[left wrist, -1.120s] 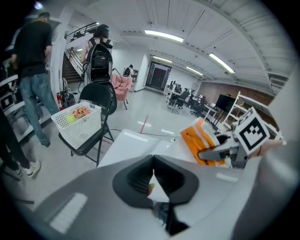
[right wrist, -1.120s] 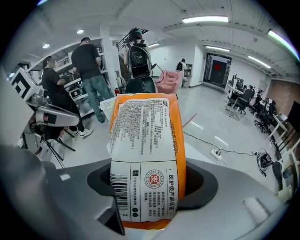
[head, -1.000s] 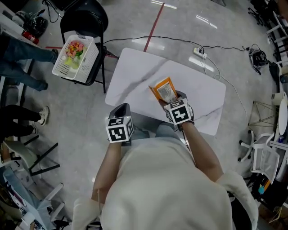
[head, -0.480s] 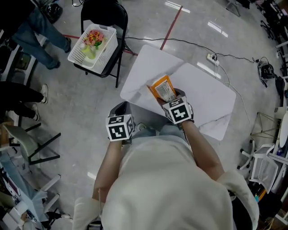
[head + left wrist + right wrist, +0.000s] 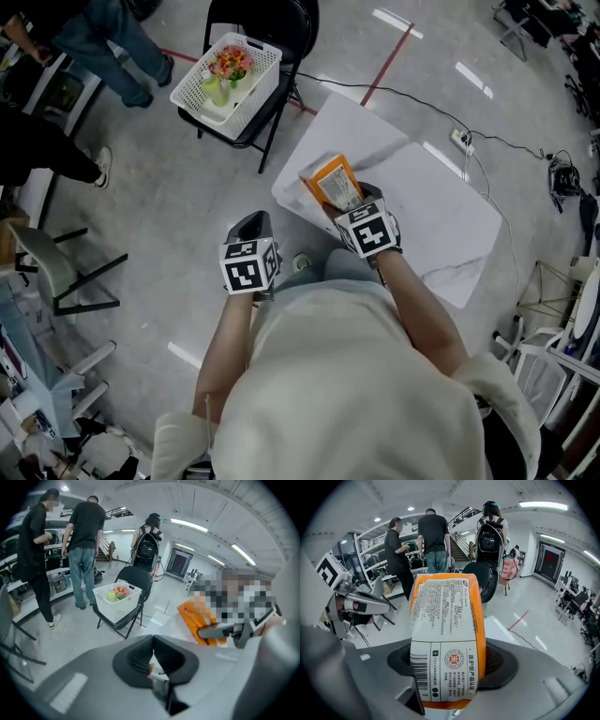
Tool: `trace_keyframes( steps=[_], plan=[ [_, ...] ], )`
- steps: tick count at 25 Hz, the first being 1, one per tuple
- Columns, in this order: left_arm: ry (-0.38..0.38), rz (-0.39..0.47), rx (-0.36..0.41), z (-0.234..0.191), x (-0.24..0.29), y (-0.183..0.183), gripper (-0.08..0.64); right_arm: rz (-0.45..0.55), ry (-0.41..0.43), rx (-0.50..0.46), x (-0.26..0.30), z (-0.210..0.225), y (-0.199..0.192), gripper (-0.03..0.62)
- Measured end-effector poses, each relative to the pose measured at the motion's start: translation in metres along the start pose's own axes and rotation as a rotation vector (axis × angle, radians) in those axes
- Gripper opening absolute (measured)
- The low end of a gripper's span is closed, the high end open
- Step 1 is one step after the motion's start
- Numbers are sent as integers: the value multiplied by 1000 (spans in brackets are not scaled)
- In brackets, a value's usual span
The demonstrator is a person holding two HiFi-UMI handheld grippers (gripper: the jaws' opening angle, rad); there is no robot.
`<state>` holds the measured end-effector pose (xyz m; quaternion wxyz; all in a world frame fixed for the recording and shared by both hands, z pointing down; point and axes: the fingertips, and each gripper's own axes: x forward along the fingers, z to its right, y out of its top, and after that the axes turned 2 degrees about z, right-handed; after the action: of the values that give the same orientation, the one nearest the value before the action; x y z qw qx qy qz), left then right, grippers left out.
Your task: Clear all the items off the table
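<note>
An orange packet (image 5: pixel 330 182) with a white printed label (image 5: pixel 445 634) sticks up and forward from my right gripper (image 5: pixel 352 202), whose jaws are shut on its lower end (image 5: pixel 447 662). It hangs over the near left corner of the white marble-look table (image 5: pixel 441 225). My left gripper (image 5: pixel 248 228) is over the floor, left of the table, shut with its dark pads (image 5: pixel 140 657) together and nothing in them. A white basket (image 5: pixel 258 89) with colourful items rests on a black folding chair (image 5: pixel 272 23) ahead and to the left.
People stand beyond the basket (image 5: pixel 110 605) at the upper left (image 5: pixel 103 33). A cable and power strip (image 5: pixel 461 141) lie on the floor behind the table. Office chairs and clutter line the right edge (image 5: pixel 562 347); a dark chair frame (image 5: pixel 66 272) is at left.
The view has swung left: the basket and chair have come closer to the centre and the table has slid right. The right gripper still holds the packet; the left stays shut.
</note>
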<state>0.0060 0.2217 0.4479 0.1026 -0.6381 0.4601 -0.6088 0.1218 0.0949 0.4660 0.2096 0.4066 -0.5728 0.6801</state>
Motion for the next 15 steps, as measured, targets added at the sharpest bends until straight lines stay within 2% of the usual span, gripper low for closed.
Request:
trace_keyframes(
  steps=[9,15],
  plan=[
    [80,32,-87,-35,-4,6,8,-3,76,-102,25,-18,36,333],
    [114,49,-91,-58,0,16,8,1,104,-157,48,-26,65,332]
  ],
)
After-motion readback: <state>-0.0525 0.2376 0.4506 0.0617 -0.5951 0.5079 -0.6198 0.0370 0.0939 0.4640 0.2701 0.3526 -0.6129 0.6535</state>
